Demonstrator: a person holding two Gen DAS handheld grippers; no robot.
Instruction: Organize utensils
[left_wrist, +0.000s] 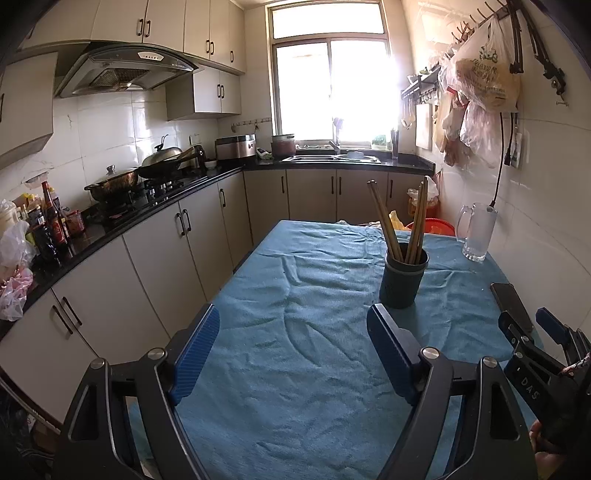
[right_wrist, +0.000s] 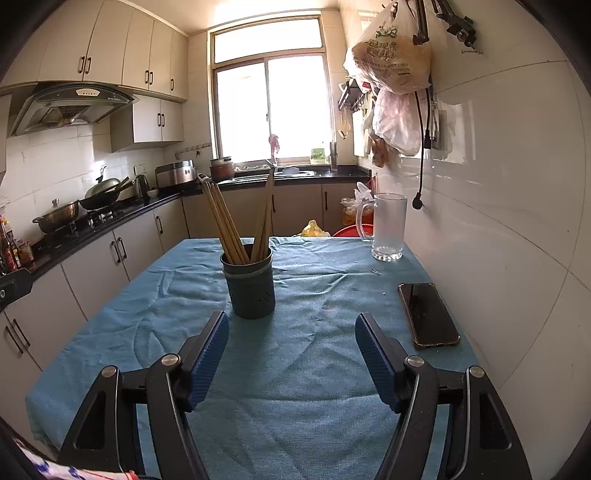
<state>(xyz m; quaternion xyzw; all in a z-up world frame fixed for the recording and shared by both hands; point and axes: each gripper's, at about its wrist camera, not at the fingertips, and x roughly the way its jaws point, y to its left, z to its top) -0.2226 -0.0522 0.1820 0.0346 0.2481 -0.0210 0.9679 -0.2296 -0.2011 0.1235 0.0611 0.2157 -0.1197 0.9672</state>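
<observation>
A dark round utensil holder (left_wrist: 403, 278) stands upright on the blue tablecloth (left_wrist: 295, 314). Several wooden chopsticks (left_wrist: 386, 221) stand in it, fanned left and right. In the right wrist view the holder (right_wrist: 251, 284) sits just ahead of my gripper, with the chopsticks (right_wrist: 225, 221) leaning apart. My left gripper (left_wrist: 293, 314) is open and empty, low over the cloth, the holder beyond its right finger. My right gripper (right_wrist: 291, 321) is open and empty, the holder ahead of its left finger. The right gripper also shows in the left wrist view at the right edge (left_wrist: 532, 325).
A black phone (right_wrist: 428, 314) lies on the cloth by the right wall. A glass mug (right_wrist: 388, 225) stands at the table's far right corner. Kitchen counter with pots (left_wrist: 114, 184) runs along the left. Plastic bags (right_wrist: 391, 62) hang on the tiled right wall.
</observation>
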